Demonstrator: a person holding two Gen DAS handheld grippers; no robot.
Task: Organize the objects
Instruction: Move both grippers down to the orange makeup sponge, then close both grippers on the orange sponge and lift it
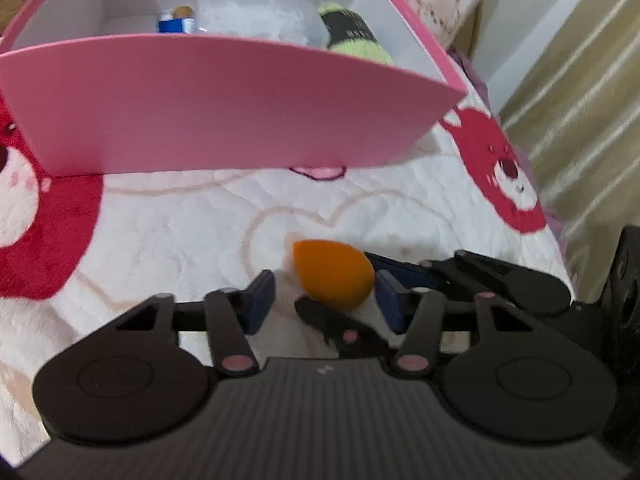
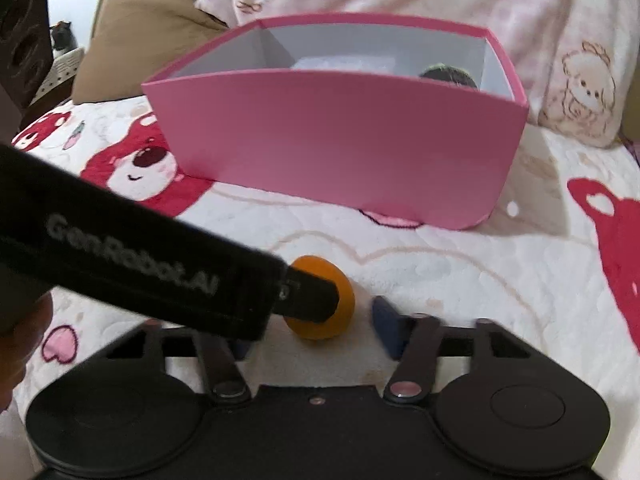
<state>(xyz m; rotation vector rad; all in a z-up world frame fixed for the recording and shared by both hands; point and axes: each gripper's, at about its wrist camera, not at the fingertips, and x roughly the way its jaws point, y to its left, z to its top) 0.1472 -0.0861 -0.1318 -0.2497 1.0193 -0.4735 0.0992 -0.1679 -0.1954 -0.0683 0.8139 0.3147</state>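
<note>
Looking along the left gripper (image 1: 326,292), its fingers stand apart around an orange sponge (image 1: 334,274) lying on the bear-print blanket (image 1: 180,232), with a pink box (image 1: 240,108) beyond. From the right wrist, the right gripper (image 2: 316,334) is also spread wide, and the left gripper's finger (image 2: 312,296) crosses the sponge (image 2: 320,300) just ahead of it.

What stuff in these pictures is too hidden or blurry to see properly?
- Things inside the pink box: in the right wrist view its front wall hides nearly all of them.
- Orange sponge: in the right wrist view the left gripper covers part of it, so whether anything grips it is unclear.
- Right gripper: its left finger is hidden behind the left gripper.
- Blue item in the box: left wrist view, too blurred and cut off to name.
</note>
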